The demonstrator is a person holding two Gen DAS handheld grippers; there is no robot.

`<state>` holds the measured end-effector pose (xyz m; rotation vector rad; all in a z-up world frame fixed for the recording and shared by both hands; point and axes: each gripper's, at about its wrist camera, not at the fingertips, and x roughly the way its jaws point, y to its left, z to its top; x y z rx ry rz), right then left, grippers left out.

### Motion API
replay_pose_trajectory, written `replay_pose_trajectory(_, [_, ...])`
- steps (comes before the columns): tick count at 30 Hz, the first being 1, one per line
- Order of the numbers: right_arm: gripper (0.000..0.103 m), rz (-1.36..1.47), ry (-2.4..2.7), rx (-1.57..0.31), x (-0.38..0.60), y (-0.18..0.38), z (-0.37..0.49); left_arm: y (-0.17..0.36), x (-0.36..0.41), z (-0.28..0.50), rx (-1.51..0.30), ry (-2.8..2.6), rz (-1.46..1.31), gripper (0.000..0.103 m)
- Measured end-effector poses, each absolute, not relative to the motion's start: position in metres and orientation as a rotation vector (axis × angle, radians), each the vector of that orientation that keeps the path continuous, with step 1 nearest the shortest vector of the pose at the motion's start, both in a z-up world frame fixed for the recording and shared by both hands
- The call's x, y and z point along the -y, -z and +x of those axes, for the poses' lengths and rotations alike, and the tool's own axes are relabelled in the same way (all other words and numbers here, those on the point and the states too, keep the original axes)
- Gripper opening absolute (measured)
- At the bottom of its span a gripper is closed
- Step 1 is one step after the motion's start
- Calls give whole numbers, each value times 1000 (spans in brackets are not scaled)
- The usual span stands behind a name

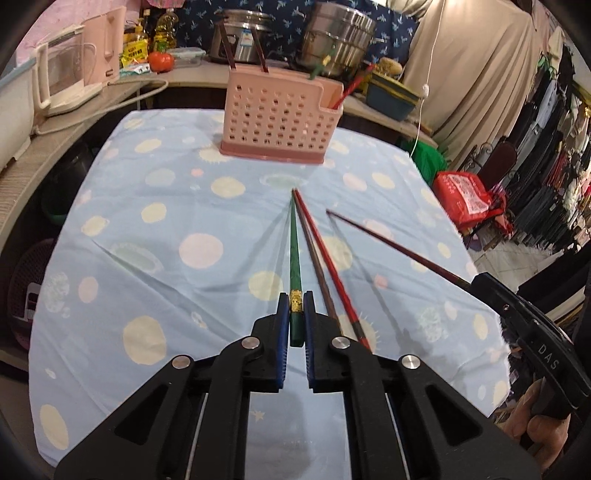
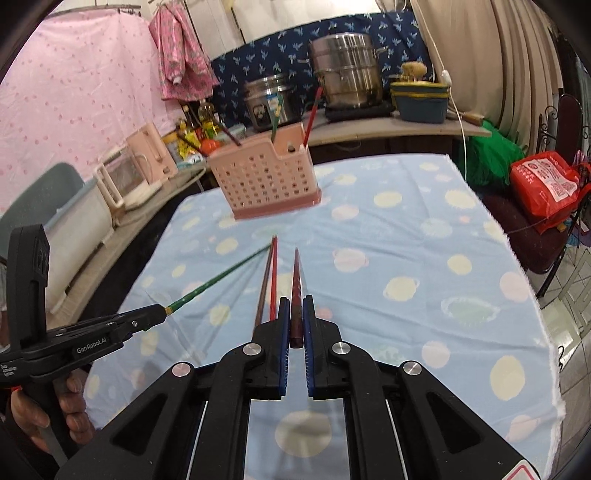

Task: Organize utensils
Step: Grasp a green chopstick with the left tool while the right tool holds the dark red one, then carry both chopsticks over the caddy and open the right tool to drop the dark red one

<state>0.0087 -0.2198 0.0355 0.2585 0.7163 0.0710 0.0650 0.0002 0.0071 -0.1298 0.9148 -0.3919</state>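
Chopstick [image 1: 294, 254], glossy green (gold band), clamped by left gripper [image 1: 296, 308]

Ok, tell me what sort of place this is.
Probably a home kitchen corner beside a clothes stall or shop. A steel steamer pot and a rice cooker stand on the counter behind the cloth-covered table, cooking oil bottles stand beside them, and racks of hanging clothes fill the far side.
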Motion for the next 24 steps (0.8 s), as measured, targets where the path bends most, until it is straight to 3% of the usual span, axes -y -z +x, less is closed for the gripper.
replay_pose_trajectory(24, [6, 272, -120, -521, 231, -126, 46, -111, -5, 105, -734, 400, -127, 7])
